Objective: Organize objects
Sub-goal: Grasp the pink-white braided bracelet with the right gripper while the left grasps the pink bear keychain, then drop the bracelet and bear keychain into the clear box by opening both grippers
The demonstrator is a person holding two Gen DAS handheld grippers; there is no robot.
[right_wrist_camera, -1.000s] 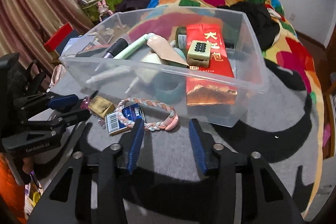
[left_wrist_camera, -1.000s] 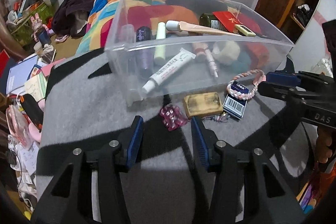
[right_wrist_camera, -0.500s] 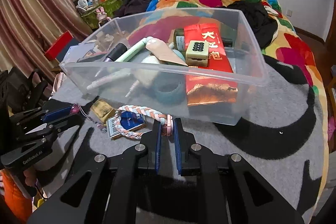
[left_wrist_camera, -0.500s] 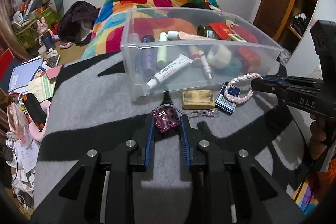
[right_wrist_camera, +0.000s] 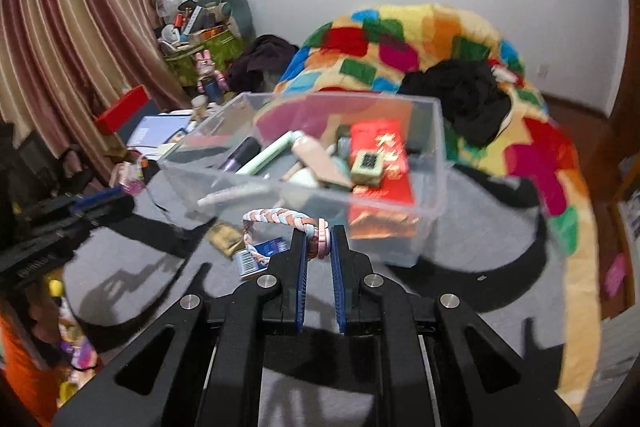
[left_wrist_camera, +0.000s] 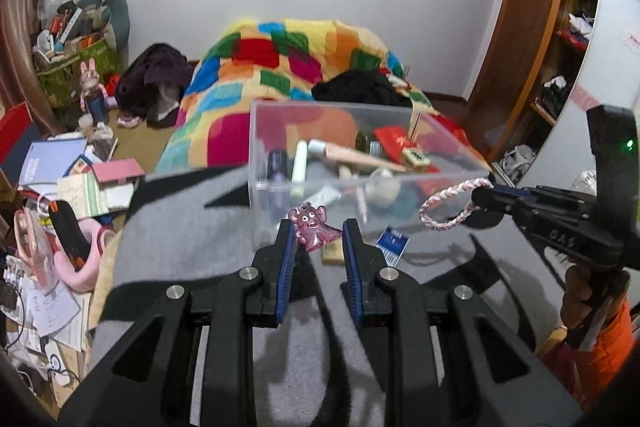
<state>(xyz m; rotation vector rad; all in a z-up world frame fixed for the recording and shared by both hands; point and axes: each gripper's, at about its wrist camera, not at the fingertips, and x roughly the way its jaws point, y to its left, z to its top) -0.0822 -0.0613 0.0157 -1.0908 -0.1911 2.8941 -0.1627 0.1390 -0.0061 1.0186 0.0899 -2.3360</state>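
My left gripper (left_wrist_camera: 316, 235) is shut on a pink translucent charm (left_wrist_camera: 313, 230), held up above the grey blanket just in front of the clear plastic bin (left_wrist_camera: 260, 163). My right gripper (right_wrist_camera: 319, 241) is shut on a pink and white braided bracelet (right_wrist_camera: 276, 217), which hangs in a loop to its left; the bracelet (left_wrist_camera: 452, 203) also shows at the right gripper's tip (left_wrist_camera: 478, 199) in the left wrist view. The bin (right_wrist_camera: 434, 187) holds tubes, a red packet and other small items. The left gripper (right_wrist_camera: 116, 201) shows at the left edge, blurred.
A gold-brown block (right_wrist_camera: 226, 239) and a blue barcode pack (right_wrist_camera: 260, 255) lie on the grey blanket (left_wrist_camera: 192, 227) before the bin. A patchwork quilt (left_wrist_camera: 288, 67) with dark clothes lies behind. Books and clutter (left_wrist_camera: 72, 179) crowd the left floor. A wooden shelf (left_wrist_camera: 556, 47) stands right.
Both grippers closed, the left on the pink charm and the right on the bracelet, then lifted them off the blanket. The views tilted up and now show more of the wall.
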